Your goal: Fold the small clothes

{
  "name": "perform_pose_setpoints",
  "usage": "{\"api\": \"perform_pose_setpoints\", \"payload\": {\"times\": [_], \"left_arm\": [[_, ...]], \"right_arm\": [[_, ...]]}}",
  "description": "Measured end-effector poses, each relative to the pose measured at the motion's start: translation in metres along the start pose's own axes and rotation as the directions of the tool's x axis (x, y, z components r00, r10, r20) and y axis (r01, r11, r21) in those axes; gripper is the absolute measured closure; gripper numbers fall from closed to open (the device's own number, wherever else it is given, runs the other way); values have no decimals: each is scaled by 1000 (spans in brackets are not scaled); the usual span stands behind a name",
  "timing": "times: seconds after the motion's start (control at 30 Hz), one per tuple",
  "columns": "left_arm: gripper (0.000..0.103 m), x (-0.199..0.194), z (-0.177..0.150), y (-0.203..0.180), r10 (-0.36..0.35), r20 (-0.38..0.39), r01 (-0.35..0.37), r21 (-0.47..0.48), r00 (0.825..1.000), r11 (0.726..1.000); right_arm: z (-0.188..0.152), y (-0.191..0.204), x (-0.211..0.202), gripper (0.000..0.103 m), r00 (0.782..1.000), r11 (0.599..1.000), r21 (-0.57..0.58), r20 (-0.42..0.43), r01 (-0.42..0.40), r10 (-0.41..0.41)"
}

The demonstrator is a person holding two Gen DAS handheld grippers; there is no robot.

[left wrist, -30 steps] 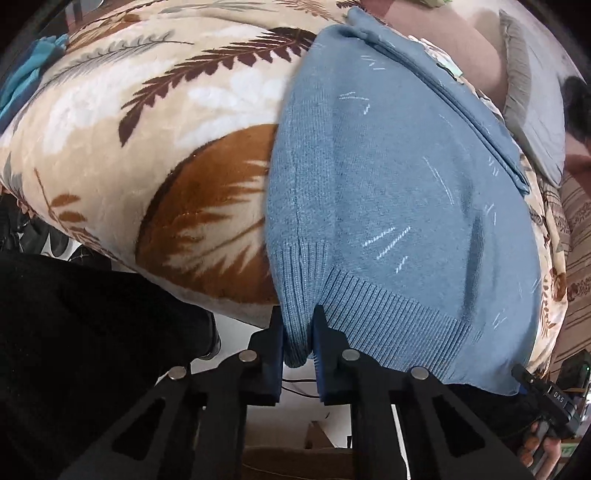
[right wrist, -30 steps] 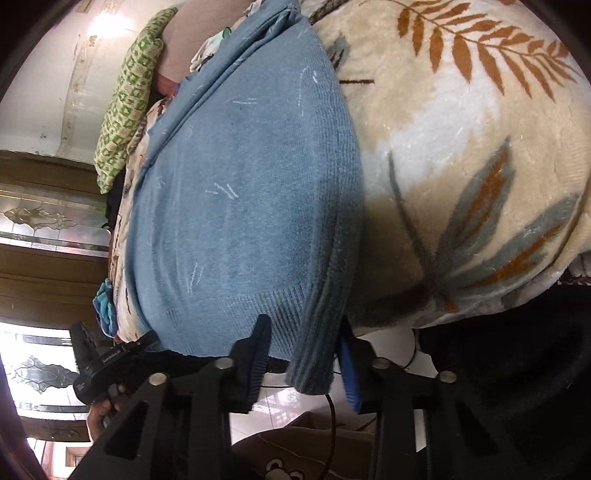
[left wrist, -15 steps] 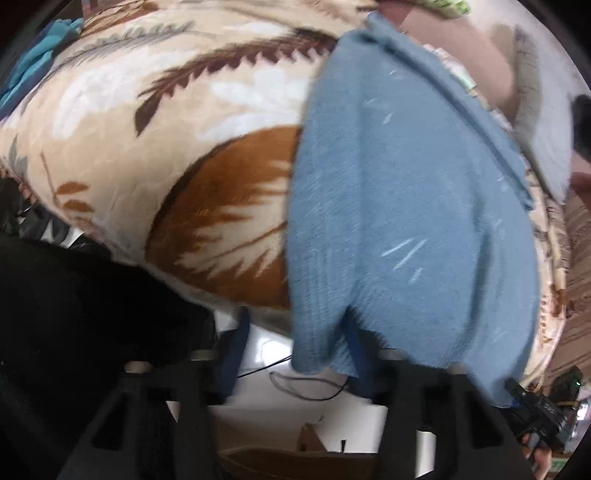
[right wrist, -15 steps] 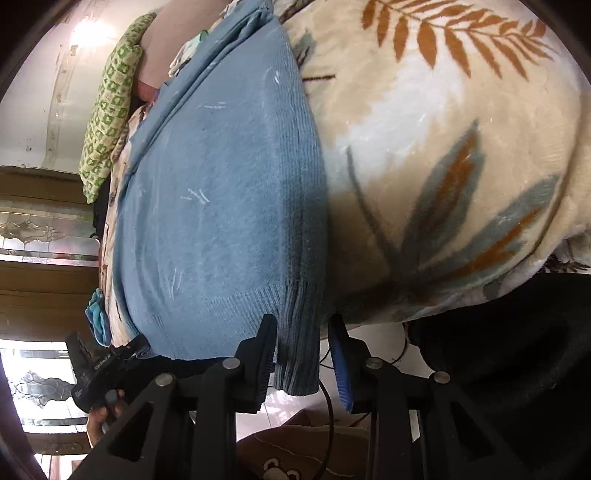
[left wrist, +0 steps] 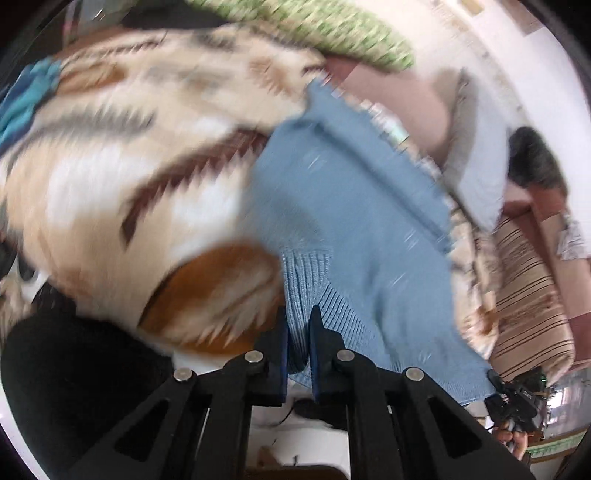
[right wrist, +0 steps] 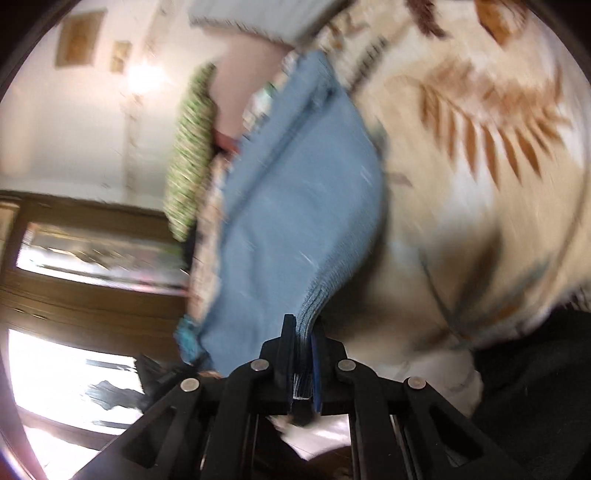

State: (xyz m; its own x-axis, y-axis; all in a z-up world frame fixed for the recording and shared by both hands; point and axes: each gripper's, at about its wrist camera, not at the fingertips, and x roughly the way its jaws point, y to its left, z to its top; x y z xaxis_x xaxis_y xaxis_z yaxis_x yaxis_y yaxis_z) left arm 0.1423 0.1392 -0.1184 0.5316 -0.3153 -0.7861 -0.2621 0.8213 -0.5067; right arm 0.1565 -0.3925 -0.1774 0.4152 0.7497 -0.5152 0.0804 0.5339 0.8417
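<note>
Currently both jaws are clamped on the blue sweater (left wrist: 354,221) hem: left gripper (left wrist: 297,343), right gripper (right wrist: 303,354), each having just closed. Only the ribbed edge sits between the jaws, so lifting risks a corner slipping free and skewing the fold.

From my left camera I see a cream blanket with brown leaf print (left wrist: 122,192), blurred, with a green patterned cushion (left wrist: 332,33) at its far edge and a grey pillow (left wrist: 476,166) beside a striped sofa arm (left wrist: 528,295). My right camera shows a wooden glazed door (right wrist: 74,258) under a white wall (right wrist: 74,129).
</note>
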Motion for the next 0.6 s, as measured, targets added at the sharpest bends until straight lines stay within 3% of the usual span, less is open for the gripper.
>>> {"api": "perform_pose_setpoints", "payload": {"times": [0.1,0.3,0.47,0.6], "left_arm": [[94,-10,39,-23,-44,56,43,21,997,999],[94,-18,119,-73,-64,149,52,85,987,995],[94,-2,173,-99,-51,183,30,117,982,993],[94,14,196,-107,-35,198,9,131,980,991]], "right_arm": [[33,22,-12,95,997,998,-23,54,-61,62],[113,76,-8,96,984,991,-89,137,-102,114],[172,111,12,96,976,988,-121,180,-99,120],[207,127,26,96,976,987,-145,196,-70,98]]}}
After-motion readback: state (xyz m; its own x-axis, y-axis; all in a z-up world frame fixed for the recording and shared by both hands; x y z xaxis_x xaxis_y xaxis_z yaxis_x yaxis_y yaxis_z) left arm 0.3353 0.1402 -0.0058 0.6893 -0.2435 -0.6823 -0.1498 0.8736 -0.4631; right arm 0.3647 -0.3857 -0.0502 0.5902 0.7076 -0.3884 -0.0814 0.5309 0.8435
